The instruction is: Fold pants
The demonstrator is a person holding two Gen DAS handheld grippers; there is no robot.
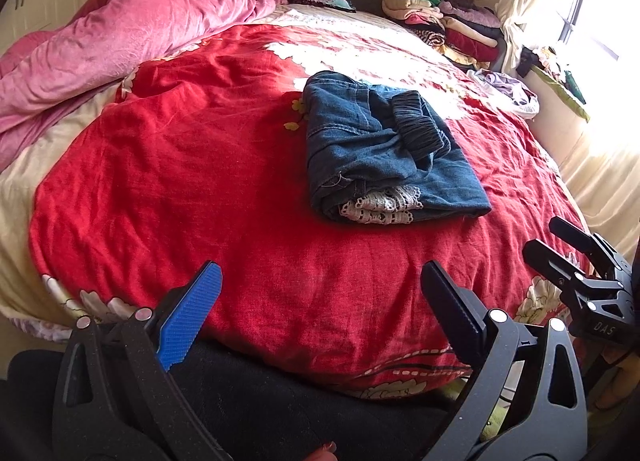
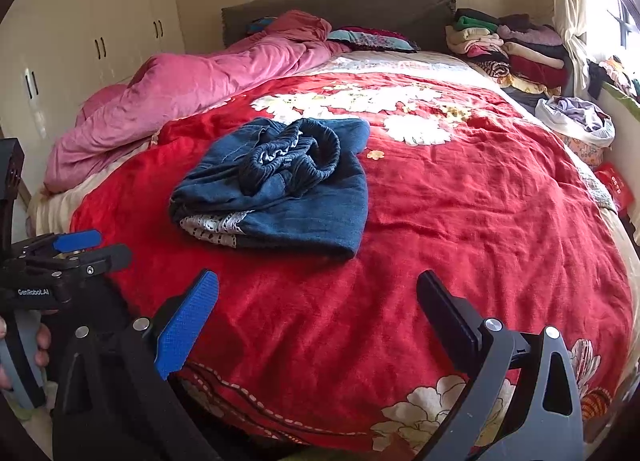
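A pair of blue denim pants (image 1: pixel 384 153) lies folded into a compact bundle on the red floral bedspread (image 1: pixel 200 181), elastic waistband on top and white lace trim at the near end. It also shows in the right wrist view (image 2: pixel 280 189). My left gripper (image 1: pixel 320 277) is open and empty, held above the near edge of the bed, well short of the pants. My right gripper (image 2: pixel 318 285) is open and empty too, near the bed's front edge. The right gripper shows at the right in the left wrist view (image 1: pixel 552 245), the left gripper at the left in the right wrist view (image 2: pixel 96 247).
A crumpled pink duvet (image 1: pixel 120 45) lies along the left side of the bed. Stacks of folded clothes (image 1: pixel 444 17) sit at the far right by the headboard. A white bag of clothes (image 2: pixel 576 121) rests at the right edge. Wardrobes (image 2: pixel 80 41) stand left.
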